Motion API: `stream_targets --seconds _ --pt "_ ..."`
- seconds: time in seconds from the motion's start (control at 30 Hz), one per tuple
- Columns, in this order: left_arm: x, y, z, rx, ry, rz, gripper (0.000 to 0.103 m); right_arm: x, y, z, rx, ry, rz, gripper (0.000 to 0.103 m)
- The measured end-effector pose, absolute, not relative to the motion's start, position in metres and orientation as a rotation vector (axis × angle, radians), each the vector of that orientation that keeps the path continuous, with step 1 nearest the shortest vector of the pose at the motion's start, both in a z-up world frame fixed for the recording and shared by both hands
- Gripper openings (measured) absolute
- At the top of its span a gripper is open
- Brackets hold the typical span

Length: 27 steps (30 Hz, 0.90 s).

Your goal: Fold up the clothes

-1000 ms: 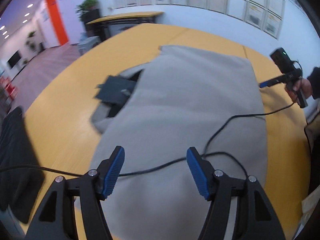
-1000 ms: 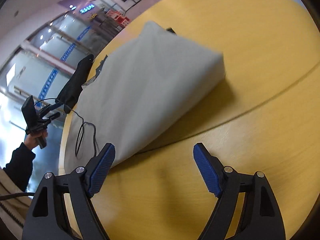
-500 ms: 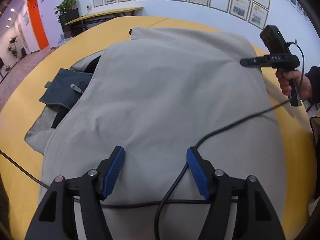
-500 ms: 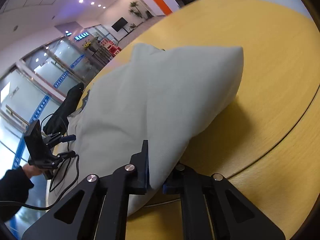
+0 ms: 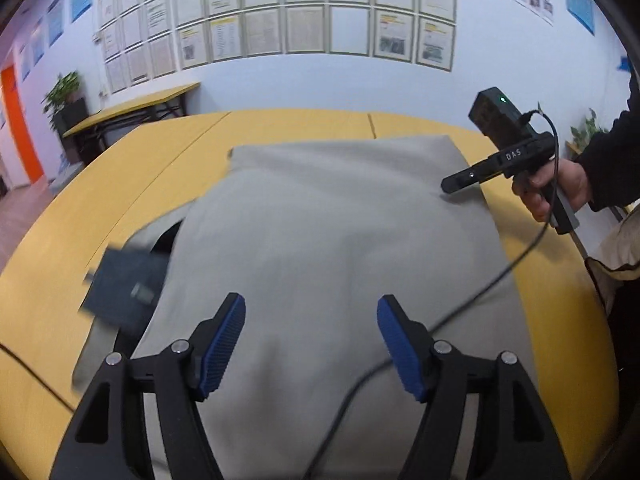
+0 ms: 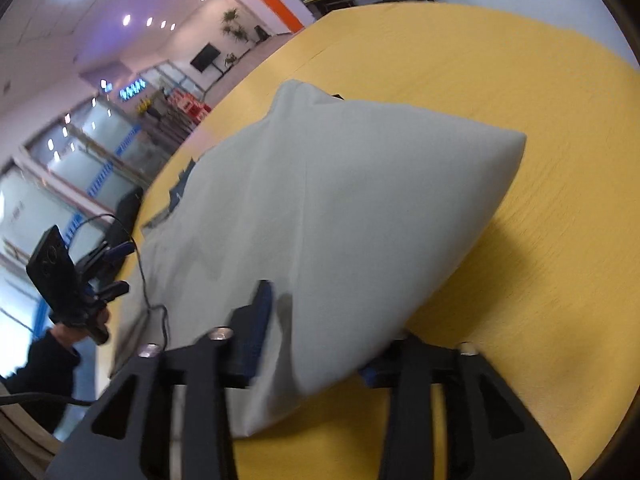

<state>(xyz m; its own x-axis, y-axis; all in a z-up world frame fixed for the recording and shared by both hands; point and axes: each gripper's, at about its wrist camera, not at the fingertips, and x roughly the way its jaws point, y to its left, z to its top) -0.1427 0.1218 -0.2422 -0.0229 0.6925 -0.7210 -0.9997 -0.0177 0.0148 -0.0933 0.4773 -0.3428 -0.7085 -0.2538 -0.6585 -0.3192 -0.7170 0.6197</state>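
Two grippers work over a grey garment [image 5: 320, 240] spread across a yellow table [image 5: 120, 168], its far edge folded into a straight hem near the table's far side. The left gripper [image 5: 311, 344] hovers above the near part of the cloth with its blue pads [image 5: 222, 346] standing wide apart and nothing between them; its jaws have just opened a little further. A black cable [image 5: 472, 300] trails across the cloth between that gripper and the person's right hand [image 5: 556, 184], crossing the fabric just in front of the right-side pad. In the left wrist view the right gripper [image 5: 456, 184] reaches over the cloth's far right corner. In its own view, the right gripper [image 6: 320, 344] has a fold of the grey cloth lying between its fingers, the fabric draping over and hiding the right-side pad; its jaws have just been opening and stand parted, and I cannot tell whether the pads still press the cloth. A dark blue piece of clothing [image 5: 124, 292], blurred, lies on the table at the grey garment's left edge, partly tucked under it. Framed papers [image 5: 280, 20] line the wall behind, and a second yellow table [image 5: 132, 108] stands beside a potted plant [image 5: 64, 88].
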Motion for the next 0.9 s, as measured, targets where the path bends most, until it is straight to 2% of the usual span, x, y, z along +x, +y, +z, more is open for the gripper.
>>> stream_targets --seconds 0.03,0.07,0.1,0.13,0.17,0.27,0.43,0.57,0.67,0.73,0.8,0.9 --pt "-0.142 0.136 -0.250 -0.633 0.658 1.485 0.072 -0.096 0.478 -0.346 -1.166 1.187 2.617 0.050" --pt "-0.142 0.149 -0.263 -0.673 0.699 1.469 0.072 -0.101 0.477 -0.347 -1.150 1.190 2.621 0.046" --pt "-0.142 0.158 -0.280 -0.733 0.750 1.460 0.072 -0.105 0.477 -0.348 -1.135 1.182 2.627 0.038" --pt "-0.143 0.162 -0.288 -0.764 0.772 1.450 0.072 -0.109 0.477 -0.348 -1.120 1.167 2.636 0.015" --pt "-0.145 0.159 -0.291 -0.770 0.760 1.455 0.072 -0.113 0.476 -0.348 -1.107 1.165 2.646 0.013" --pt "-0.150 0.149 -0.295 -0.798 0.735 1.470 0.072 -0.123 0.469 -0.339 -1.077 1.090 2.673 0.009" --pt "-0.148 0.152 -0.299 -0.859 0.704 1.512 0.074 -0.139 0.473 -0.310 -0.971 0.971 2.729 0.008" --pt "-0.143 0.174 -0.307 -0.817 0.703 1.550 0.085 -0.152 0.447 -0.260 -0.934 0.632 2.933 0.008" --pt "-0.144 0.186 -0.309 -0.803 0.681 1.557 0.085 -0.147 0.409 -0.218 -0.868 0.443 3.109 0.008" --pt "-0.143 0.187 -0.307 -0.809 0.695 1.557 0.085 -0.128 0.380 -0.210 -0.843 0.381 3.205 0.008" --pt "-0.141 0.183 -0.303 -0.825 0.704 1.554 0.080 -0.127 0.355 -0.211 -0.866 0.251 3.253 0.008" --pt "-0.125 0.152 -0.293 -0.791 0.709 1.482 0.081 -0.136 0.345 -0.226 -0.923 0.279 3.243 0.008"
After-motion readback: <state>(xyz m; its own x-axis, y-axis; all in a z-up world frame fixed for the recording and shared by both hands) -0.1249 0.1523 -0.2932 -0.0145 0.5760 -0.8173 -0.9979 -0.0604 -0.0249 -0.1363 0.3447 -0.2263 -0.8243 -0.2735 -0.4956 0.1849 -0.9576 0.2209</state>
